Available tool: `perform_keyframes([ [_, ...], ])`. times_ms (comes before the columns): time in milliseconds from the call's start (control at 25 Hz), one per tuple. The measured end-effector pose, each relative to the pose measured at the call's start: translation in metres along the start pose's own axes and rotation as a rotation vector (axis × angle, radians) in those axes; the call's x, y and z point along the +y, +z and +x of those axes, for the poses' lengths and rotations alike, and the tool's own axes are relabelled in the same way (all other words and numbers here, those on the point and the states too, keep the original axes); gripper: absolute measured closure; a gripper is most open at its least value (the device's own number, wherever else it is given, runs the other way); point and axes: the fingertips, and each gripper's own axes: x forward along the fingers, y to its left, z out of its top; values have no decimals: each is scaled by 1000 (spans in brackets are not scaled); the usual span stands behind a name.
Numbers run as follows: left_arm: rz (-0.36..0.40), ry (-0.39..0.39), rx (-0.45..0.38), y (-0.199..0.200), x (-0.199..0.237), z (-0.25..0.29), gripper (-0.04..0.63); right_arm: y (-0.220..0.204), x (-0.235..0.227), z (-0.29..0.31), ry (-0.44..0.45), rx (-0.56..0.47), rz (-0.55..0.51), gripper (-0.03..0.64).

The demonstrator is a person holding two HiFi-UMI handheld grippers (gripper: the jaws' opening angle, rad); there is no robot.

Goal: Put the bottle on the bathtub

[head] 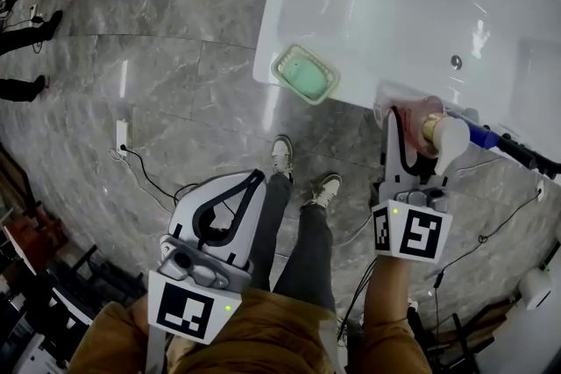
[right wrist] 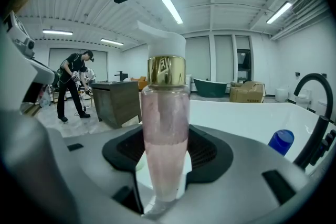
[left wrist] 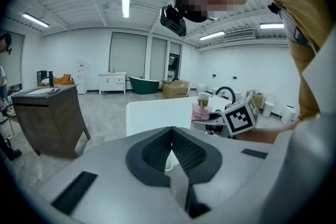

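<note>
A clear bottle [head: 431,129] of pink liquid, with a gold collar and white pump, stands upright between the jaws of my right gripper [head: 419,137], which is shut on it. It hangs over the near rim of the white bathtub [head: 368,4]; I cannot tell whether its base touches the rim. The right gripper view shows the bottle [right wrist: 165,134] filling the middle, held low on its body by that gripper [right wrist: 165,186]. My left gripper [head: 252,182] is held lower left over the floor, shut and empty. In the left gripper view its jaws [left wrist: 170,152] meet, and the bottle [left wrist: 201,107] appears beyond.
A green soap dish [head: 304,74] sits on the tub's near corner. A blue-capped bottle [head: 480,134] and a black faucet [head: 526,155] stand on the rim right of the pink bottle. Cables and a power plug [head: 122,136] lie on the grey marble floor. A wooden cabinet [left wrist: 50,118] stands further off.
</note>
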Motion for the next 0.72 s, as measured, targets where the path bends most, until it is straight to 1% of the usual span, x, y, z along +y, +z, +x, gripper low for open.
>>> perform_keyframes([
  [200,15,-6,25,-10,1,7,589,-11,-2,15,-13,15,-26,387],
  [720,5,1,58,-21,5,14,589,-31,-6,34,-32,20,-15,387],
])
